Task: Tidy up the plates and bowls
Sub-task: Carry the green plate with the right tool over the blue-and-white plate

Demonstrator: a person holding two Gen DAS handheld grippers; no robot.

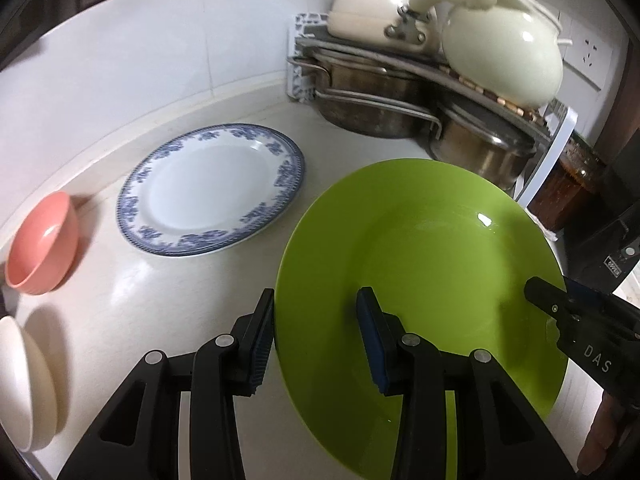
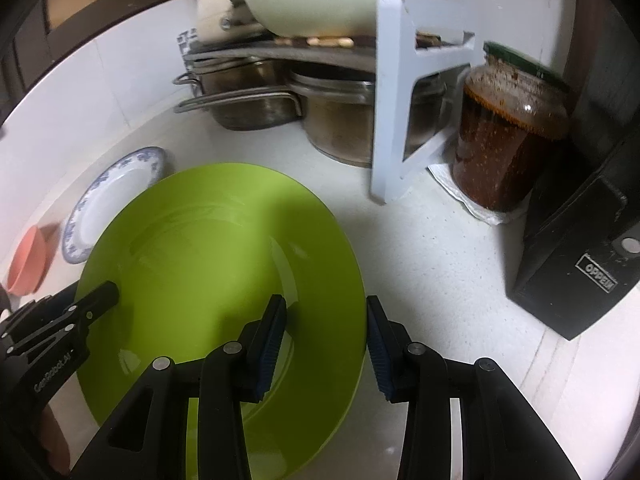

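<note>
A large green plate (image 1: 424, 280) lies on the white counter between both grippers; it also shows in the right wrist view (image 2: 208, 280). My left gripper (image 1: 316, 332) is open and straddles the plate's left rim, one finger outside, one over the plate. My right gripper (image 2: 326, 332) is open and straddles the right rim the same way. A blue-patterned white plate (image 1: 212, 188) lies further back left, also in the right wrist view (image 2: 112, 196). A pink bowl (image 1: 44, 244) and a white bowl (image 1: 24, 384) sit at the far left.
A corner rack (image 1: 384, 60) with steel pots (image 1: 372, 100) below and cream pots (image 1: 504, 56) above stands behind. A jar of dark red sauce (image 2: 508, 136) and a black box (image 2: 580, 256) stand to the right. The white rack leg (image 2: 396, 120) is close behind the green plate.
</note>
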